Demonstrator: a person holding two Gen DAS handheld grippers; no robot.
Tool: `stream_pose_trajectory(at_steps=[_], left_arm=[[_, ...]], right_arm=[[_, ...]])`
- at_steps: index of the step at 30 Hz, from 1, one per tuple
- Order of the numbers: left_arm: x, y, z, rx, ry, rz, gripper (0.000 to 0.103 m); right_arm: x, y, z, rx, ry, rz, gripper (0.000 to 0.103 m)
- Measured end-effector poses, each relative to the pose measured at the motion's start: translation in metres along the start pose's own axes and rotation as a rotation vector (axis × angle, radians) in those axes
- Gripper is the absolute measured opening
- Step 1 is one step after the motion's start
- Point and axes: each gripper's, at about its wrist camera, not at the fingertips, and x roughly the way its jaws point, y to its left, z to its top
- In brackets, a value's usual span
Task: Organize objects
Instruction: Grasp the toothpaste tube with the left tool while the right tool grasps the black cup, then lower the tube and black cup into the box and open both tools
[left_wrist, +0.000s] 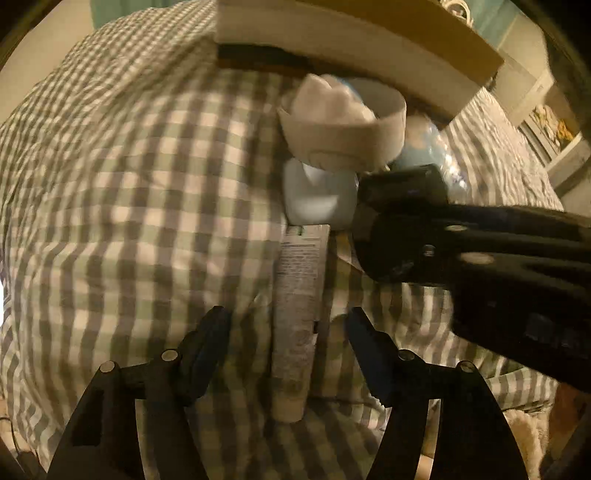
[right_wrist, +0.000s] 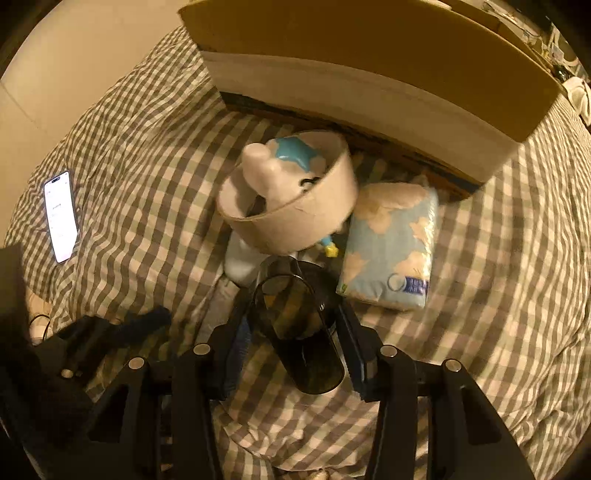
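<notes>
left gripper (left_wrist: 288, 332): jaws open, either side of the white tube (left_wrist: 297, 317) on the bed (left_wrist: 110, 184)
right gripper (right_wrist: 295, 332): jaws clamped on the dark glass cup (right_wrist: 299, 325)

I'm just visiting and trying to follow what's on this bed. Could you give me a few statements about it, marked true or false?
1. A tube lies between the left gripper's jaws. True.
2. The right gripper has a dark see-through cup between its jaws. True.
3. The phone's screen is dark. False: it is lit.
4. The bedcover is plain white. False: it is checked.
5. The blue packet sits inside the cardboard box. False: it lies on the bedcover beside it.
</notes>
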Motion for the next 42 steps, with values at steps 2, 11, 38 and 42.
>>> stream_pose_trajectory(at_steps=[2,11,38,42], left_arm=[[0.006,-0.003,0.002,0.009,0.003,0.006,0.059],[0.002,-0.004,0.002,0.002,-0.009,-0.015,0.017],[-0.127,-0.017,0.026,0.005,-0.207,-0.055,0.014],[-0.139,-0.020,0.048,0.001,-0.246,-0.069,0.014]], right_arm=[[-0.003,-0.003,-0.001,0.001,0.000,-0.004,0.046],[-0.012,-0.002,-0.002,-0.017,-0.007,-0.020,0.037],[-0.125,0.006,-0.011,-0.070,-0.217,-0.058,0.031],[-0.141,0.008,-0.006,-0.074,-0.255,-0.073,0.031]])
